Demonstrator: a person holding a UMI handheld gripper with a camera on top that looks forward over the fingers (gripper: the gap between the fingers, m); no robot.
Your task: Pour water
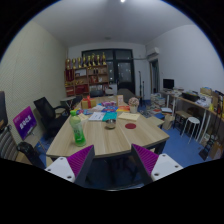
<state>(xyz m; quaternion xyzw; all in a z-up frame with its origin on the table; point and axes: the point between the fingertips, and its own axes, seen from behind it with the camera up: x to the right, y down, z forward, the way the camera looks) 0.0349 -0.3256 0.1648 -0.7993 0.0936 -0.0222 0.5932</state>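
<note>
A green plastic bottle (pixel 77 128) stands upright on the left part of the wooden table (pixel 108 138), ahead of my left finger. A clear cup (pixel 111 119) and an orange bottle (pixel 88 103) sit farther back among papers. My gripper (pixel 112 162) hangs well short of the table's near edge, open, with nothing between its purple pads (pixel 81 160).
Papers and small items cover the middle of the table. Black office chairs (pixel 45 110) stand at the left, a white stool (pixel 193 125) and desk with monitor at the right. Shelves (pixel 88 75) line the back wall.
</note>
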